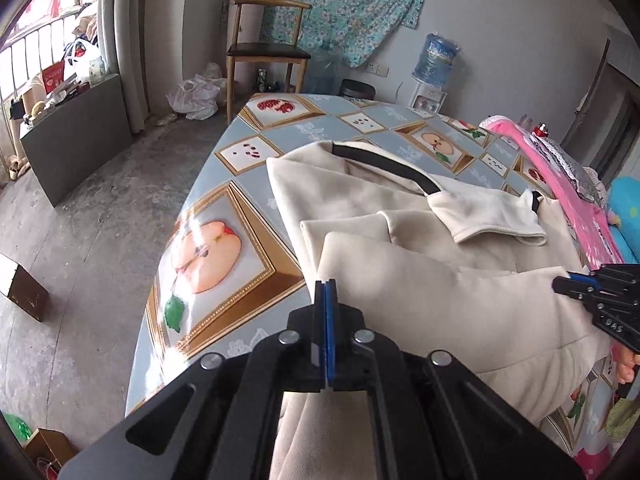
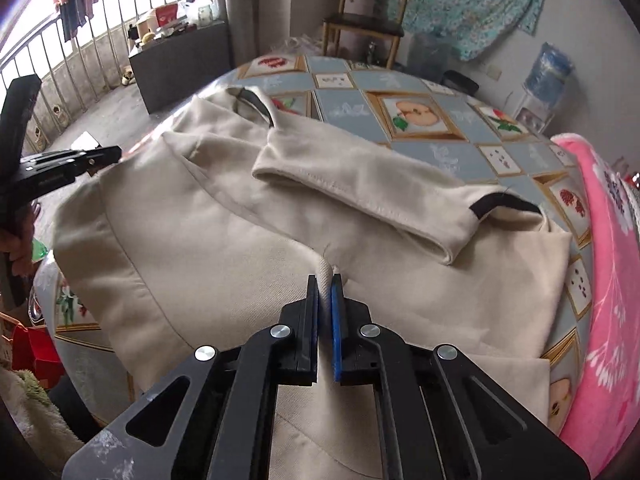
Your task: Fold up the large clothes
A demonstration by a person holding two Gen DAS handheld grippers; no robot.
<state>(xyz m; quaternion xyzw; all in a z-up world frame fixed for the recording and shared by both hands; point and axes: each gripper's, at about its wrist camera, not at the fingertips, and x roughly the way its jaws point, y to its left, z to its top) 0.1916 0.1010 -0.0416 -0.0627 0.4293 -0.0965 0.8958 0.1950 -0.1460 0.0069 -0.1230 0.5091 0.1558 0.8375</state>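
A cream coat (image 2: 248, 256) lies on a table (image 1: 248, 184) with a fruit-print cover. The left gripper (image 1: 325, 282) pinches its edge; the right gripper (image 2: 325, 278) pinches a fold. Behind stand a chair (image 1: 266, 50) and a water dispenser (image 1: 434, 64).

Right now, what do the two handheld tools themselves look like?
Both are matt black with angular linkage arms and round silver rivets. The left tool has slim black fingers with blue pads. The right tool looks the same, blue pad included, and seen from the left camera its side carries small white lettering.
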